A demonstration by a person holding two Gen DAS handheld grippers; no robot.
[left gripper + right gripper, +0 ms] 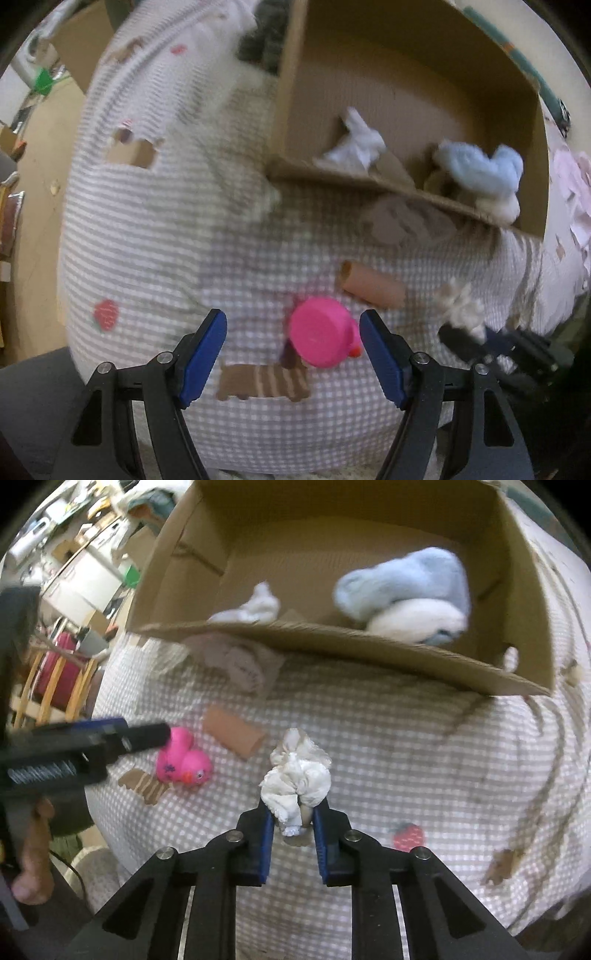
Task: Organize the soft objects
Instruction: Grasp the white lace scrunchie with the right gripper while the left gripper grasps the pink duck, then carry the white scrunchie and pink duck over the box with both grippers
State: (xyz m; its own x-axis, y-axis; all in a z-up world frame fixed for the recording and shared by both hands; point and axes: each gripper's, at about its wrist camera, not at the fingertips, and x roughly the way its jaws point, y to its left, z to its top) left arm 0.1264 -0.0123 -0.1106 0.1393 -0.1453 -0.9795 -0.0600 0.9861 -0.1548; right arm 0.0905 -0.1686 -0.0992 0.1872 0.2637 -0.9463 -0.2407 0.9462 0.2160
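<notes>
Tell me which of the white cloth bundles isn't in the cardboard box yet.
The white scrunchie-like bundle clamped in the right gripper, above the checked bedspread. The other white bundle already lies inside the cardboard box.

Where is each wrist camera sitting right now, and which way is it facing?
Left wrist: behind the open left claw, looking over the pink duck toward the cardboard box; the right claw shows at lower right.
Right wrist: behind the right claw, shut on a white scrunchie, facing the box; the left claw and the person's fingers show at left.
Shared: duck, box, blue plush, cardboard tube, checkered bedding.
</notes>
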